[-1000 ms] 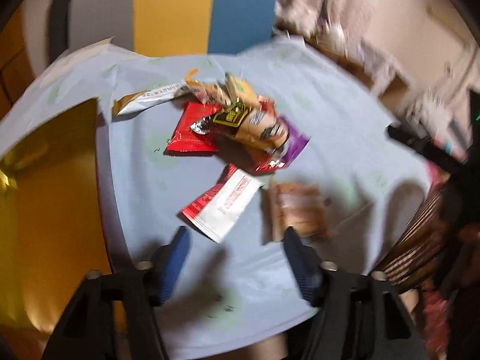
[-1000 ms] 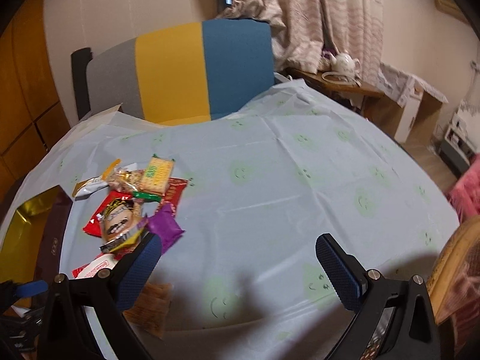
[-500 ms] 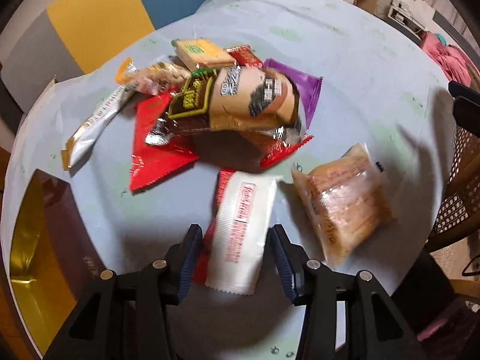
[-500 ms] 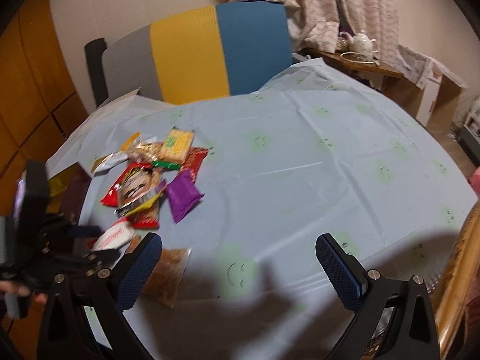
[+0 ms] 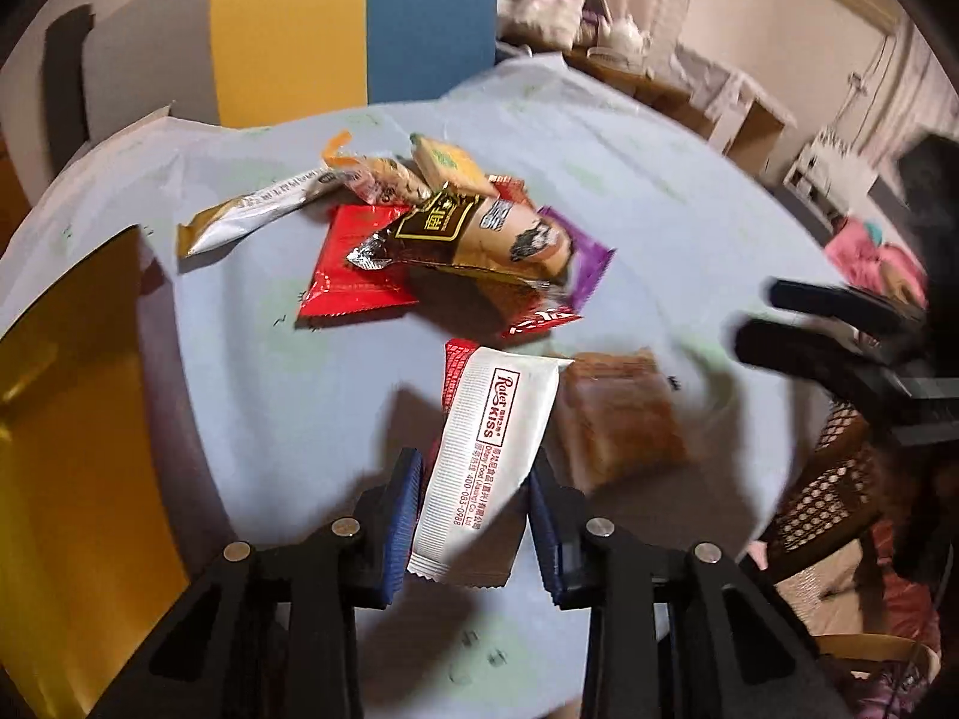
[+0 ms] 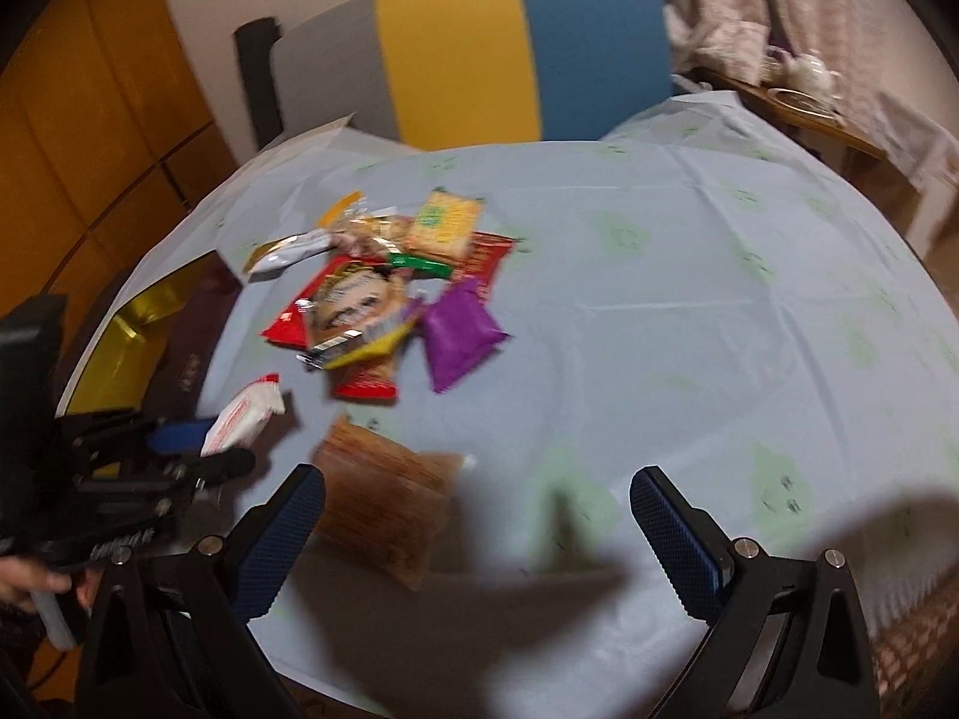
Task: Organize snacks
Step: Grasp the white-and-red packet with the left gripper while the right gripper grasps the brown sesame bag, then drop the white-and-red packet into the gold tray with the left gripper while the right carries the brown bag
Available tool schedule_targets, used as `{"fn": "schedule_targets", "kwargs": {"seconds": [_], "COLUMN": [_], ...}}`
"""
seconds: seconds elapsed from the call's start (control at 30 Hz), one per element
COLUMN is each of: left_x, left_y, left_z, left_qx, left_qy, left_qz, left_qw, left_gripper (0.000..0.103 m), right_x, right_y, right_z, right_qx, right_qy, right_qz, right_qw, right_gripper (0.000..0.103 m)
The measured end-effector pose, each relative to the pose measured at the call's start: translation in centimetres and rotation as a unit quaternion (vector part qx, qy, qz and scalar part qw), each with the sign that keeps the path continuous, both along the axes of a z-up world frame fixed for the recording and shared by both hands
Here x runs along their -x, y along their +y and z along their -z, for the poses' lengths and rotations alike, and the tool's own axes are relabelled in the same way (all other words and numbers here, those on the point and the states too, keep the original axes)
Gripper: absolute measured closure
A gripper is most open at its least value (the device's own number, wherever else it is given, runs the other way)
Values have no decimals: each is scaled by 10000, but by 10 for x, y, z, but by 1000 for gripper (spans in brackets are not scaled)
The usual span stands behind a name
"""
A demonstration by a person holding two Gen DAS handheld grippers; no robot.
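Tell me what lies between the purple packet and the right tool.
Only bare blue tablecloth in the right wrist view: nothing sits between the purple packet and the open right tool; the brown snack pack lies leftward.

Snack heap [image 5: 455, 233] mid-table [image 5: 311, 371], tray [image 5: 66, 395] at its left, chair [image 6: 467, 54] behind.

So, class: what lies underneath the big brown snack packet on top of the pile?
Under the brown packet lie a red packet and a purple packet, both partly covered. Anything directly beneath its middle is hidden.
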State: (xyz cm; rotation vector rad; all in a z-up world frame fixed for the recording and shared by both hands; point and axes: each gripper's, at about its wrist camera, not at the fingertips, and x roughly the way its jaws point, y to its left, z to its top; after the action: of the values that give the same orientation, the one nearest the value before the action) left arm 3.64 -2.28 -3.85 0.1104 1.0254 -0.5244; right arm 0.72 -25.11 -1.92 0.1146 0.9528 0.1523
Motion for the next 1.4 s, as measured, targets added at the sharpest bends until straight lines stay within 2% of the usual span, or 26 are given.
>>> {"fn": "schedule_targets", "kwargs": {"seconds": [0.1,0.23,0.3,0.47,0.53,0.57,0.6,0.63,0.7,0.93,1.07,1.17,1.23,1.33,1.4], "left_x": [19,28,26,23,11,3,-5,-15,-38,-112,-140,-147,-141,-127,-109], "left_y": [10,17,18,64,88,101,111,123,143,164,163,157,154,152,147], "left_z": [-11,-18,-26,-55,-59,-61,-61,-61,-58,-23,-3,7,6,1,-9], "left_qx": [207,491,681,1082,1183,1207,1196,1177,1187,1107,1012,1329,1327,1140,917], "left_qy": [-38,-103,-155,-325,-310,-302,-276,-240,-150,357,658,950,927,726,472], "left_qz": [-66,-161,-256,-811,-1167,-1390,-1571,-1802,-2185,-3014,-3228,-3063,-3082,-3097,-3022], "left_qw": [9998,9986,9972,9903,9856,9824,9799,9763,9685,9464,9387,9378,9374,9412,9477], "left_gripper": [68,68,68,68,68,68,68,68,68,67,66,62,61,61,61], "right_x": [-18,-49,-68,-105,-118,-122,-127,-129,-132,-128,-127,-129,-127,-126,-125], "right_y": [14,40,57,91,95,95,98,99,102,107,105,105,103,100,99], "right_z": [-8,-19,-19,-8,2,6,13,17,24,32,33,36,38,39,39], "right_qx": [-35,12,147,727,879,954,1036,1073,1129,1337,1290,1291,1289,1313,1297], "right_qy": [-35,-45,15,198,360,433,531,599,684,611,617,624,620,591,573], "right_qz": [-345,-926,-1224,-1596,-1648,-1663,-1715,-1765,-1822,-1901,-1867,-1833,-1796,-1735,-1711], "right_qw": [9994,9957,9924,9843,9817,9805,9783,9766,9744,9707,9720,9725,9733,9743,9750], "right_gripper": [12,13,13,13,13,17,33,42,48,50,50,50,50,53,54]}}
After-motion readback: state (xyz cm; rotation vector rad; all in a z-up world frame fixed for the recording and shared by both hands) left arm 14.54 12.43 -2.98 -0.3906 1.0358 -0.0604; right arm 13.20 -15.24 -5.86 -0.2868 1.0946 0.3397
